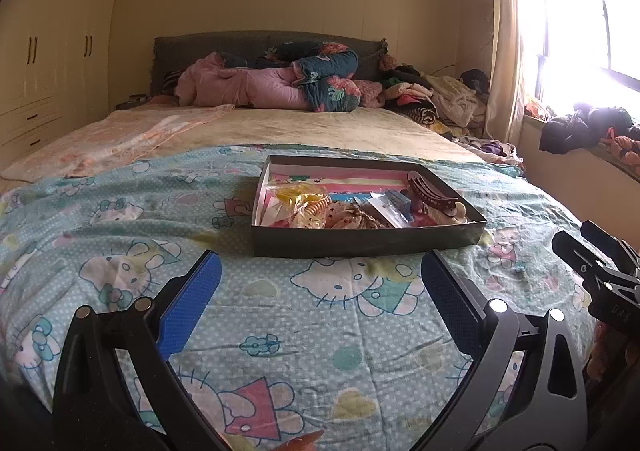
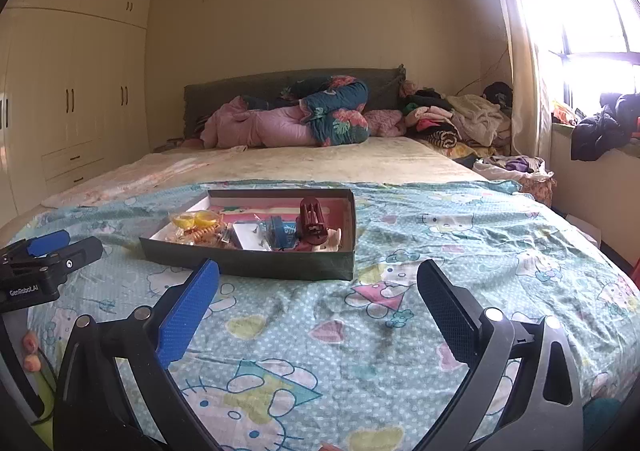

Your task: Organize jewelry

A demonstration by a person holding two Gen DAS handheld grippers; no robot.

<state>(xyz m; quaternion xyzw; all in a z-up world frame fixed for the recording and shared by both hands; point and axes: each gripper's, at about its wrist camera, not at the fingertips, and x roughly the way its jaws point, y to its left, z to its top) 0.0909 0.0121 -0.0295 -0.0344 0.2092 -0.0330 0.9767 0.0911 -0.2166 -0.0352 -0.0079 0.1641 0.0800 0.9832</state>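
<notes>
On bed (image 1: pixel 280 131), atop cartoon-print sheet (image 1: pixel 120 235): dark box (image 1: pixel 360 241) with hair clip (image 1: pixel 430 193), yellow bands (image 1: pixel 298 195), other trinkets. Box at 12 o'clock from left gripper (image 1: pixel 320 287), 11 o'clock from right gripper (image 2: pixel 318 291). Both jaws spread wide, empty.

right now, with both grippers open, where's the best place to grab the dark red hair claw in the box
Probably the dark red hair claw by its raised upper body, coming from above with the right gripper. It stands higher than the clutter at the right end of the box, near the right wall, so a side approach looks blocked. Set the fingers across its narrow width rather than its length. The left gripper is farther off.
</notes>
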